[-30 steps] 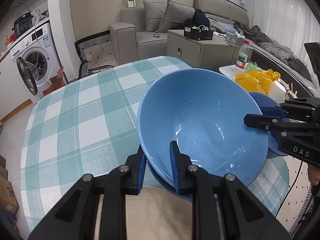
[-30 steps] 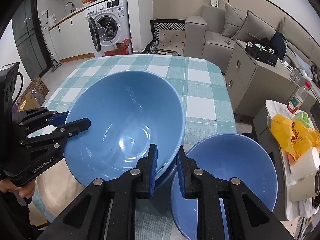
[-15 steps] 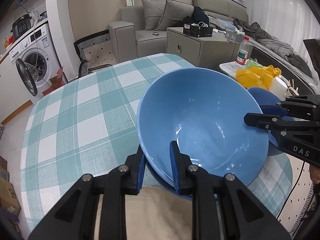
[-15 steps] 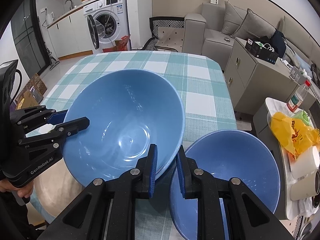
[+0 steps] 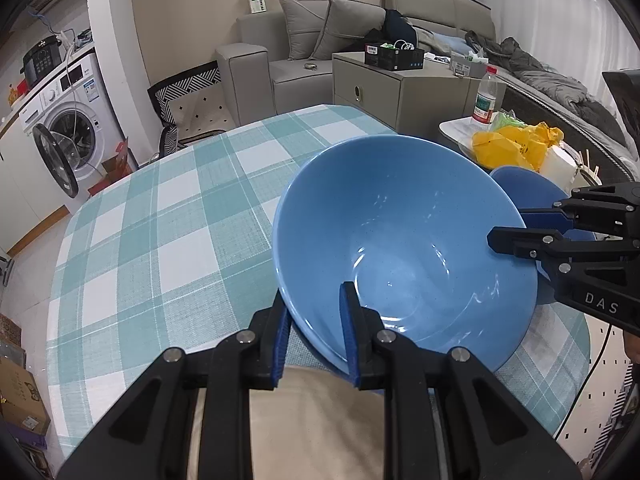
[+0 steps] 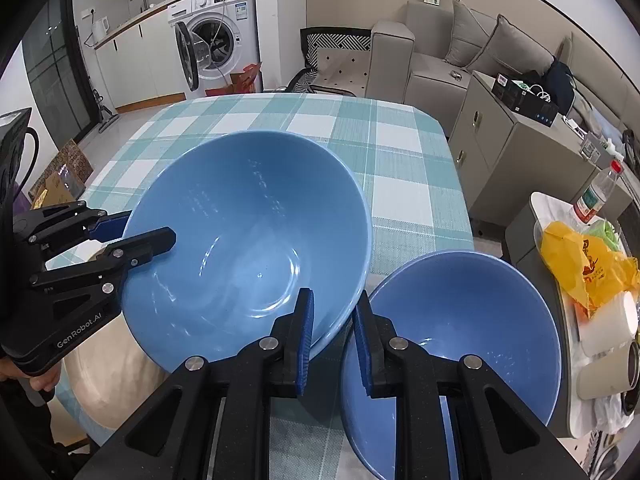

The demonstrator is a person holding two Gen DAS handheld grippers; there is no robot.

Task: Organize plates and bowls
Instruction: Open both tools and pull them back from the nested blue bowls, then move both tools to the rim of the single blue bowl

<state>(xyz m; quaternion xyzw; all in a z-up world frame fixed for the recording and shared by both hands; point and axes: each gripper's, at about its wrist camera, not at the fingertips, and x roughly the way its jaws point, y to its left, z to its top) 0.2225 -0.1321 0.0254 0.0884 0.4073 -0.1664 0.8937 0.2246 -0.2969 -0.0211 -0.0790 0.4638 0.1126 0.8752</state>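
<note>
Pinching the large blue bowl (image 5: pixel 404 248) rim: left claw (image 5: pixel 316 320) and right claw (image 6: pixel 332 320)

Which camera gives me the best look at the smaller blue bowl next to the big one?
The right wrist view. There the smaller blue bowl shows most of its rim and inside, just right of the big blue bowl. The left wrist view shows only a sliver of it, behind the big bowl's rim and the right hand-held gripper.

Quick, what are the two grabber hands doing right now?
Left gripper: jaws closed on the near rim of the big glossy blue ceramic bowl.
Right gripper: jaws closed on the same bowl's opposite rim.
</note>
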